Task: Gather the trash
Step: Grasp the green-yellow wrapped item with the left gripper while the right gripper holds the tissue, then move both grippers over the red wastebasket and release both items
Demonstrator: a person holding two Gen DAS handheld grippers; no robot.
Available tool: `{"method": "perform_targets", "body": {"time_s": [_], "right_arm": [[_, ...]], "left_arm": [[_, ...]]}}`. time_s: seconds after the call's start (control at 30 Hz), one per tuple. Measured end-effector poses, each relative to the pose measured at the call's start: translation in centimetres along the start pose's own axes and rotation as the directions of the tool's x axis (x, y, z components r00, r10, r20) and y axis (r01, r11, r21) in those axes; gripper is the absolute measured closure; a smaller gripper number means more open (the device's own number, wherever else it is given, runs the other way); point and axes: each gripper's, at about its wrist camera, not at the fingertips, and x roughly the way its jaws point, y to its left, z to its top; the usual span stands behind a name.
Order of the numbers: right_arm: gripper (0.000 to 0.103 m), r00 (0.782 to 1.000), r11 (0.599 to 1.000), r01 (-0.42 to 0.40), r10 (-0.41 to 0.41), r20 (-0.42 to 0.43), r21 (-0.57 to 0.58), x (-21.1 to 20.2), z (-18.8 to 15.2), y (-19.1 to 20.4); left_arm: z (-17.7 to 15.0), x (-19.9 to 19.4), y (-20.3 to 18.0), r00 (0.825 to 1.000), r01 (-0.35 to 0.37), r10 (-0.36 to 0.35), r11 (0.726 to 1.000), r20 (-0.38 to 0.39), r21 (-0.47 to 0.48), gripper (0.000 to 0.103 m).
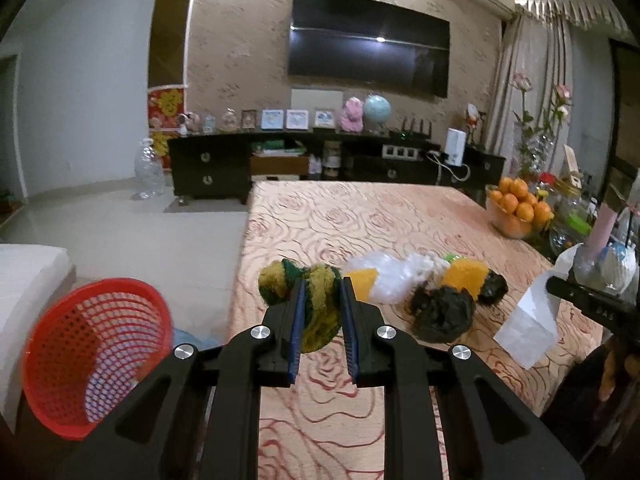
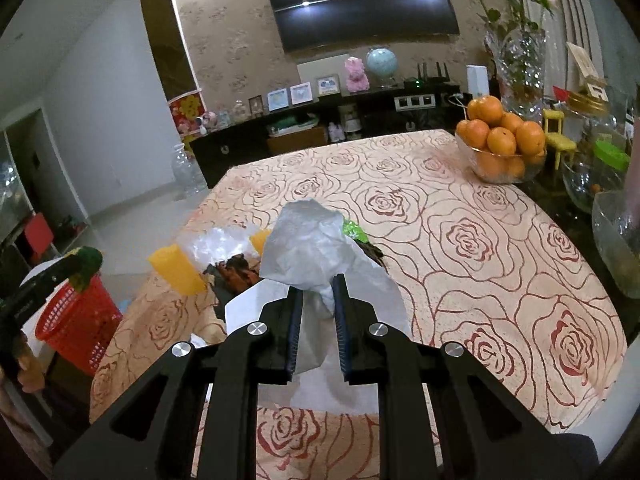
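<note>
My left gripper [image 1: 322, 292] is shut on a yellow and green fuzzy scrap [image 1: 308, 296], lifted above the table's left part. Below and to its left stands the red mesh basket [image 1: 80, 356], beside the table; the right wrist view shows this basket [image 2: 76, 320] at the far left. My right gripper [image 2: 318, 292] is shut on a crumpled white paper [image 2: 308, 240], held over the table. More trash lies on the rose-patterned cloth [image 1: 400, 216]: clear plastic [image 1: 392, 276], an orange sponge piece [image 1: 464, 274] and dark crumpled scraps [image 1: 442, 312]. A flat white paper [image 1: 528, 328] lies at the right.
A glass bowl of oranges [image 2: 500, 144] stands at the table's far right, with a crystal vase [image 2: 518, 68] and glass jars beside it. A dark TV cabinet [image 1: 280, 160] lines the far wall. A white seat cushion [image 1: 28, 280] lies left of the basket.
</note>
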Motion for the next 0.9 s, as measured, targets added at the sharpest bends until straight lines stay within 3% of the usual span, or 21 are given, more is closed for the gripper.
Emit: {"method": "perform_targets", "body": {"time_s": [0.37,0.67,0.9], "right_arm": [[0.087,0.999,0.997,-0.044,0.045,0.018,-0.068,-0.6,1.7,4.6],[0.087,0.987,0.977,-0.155,0.158,0.007,-0.147,0.4,3.8,11.2],[0.087,0.963,0.941,-0.266,0.266,-0.028,-0.209,1.7,5.1,17.8]], "left_arm": [[0.8,-3.4,4.7,0.99,-0.122,0.124,0.992,0.061,-0.034,0.086],[0.8,-4.5,9.8,0.971,-0.223,0.23,0.968,0.059,-0.113,0.086],[0.9,-5.2,12.8,0.952,-0.291,0.3,0.949,0.058,-0.124,0.086]]}}
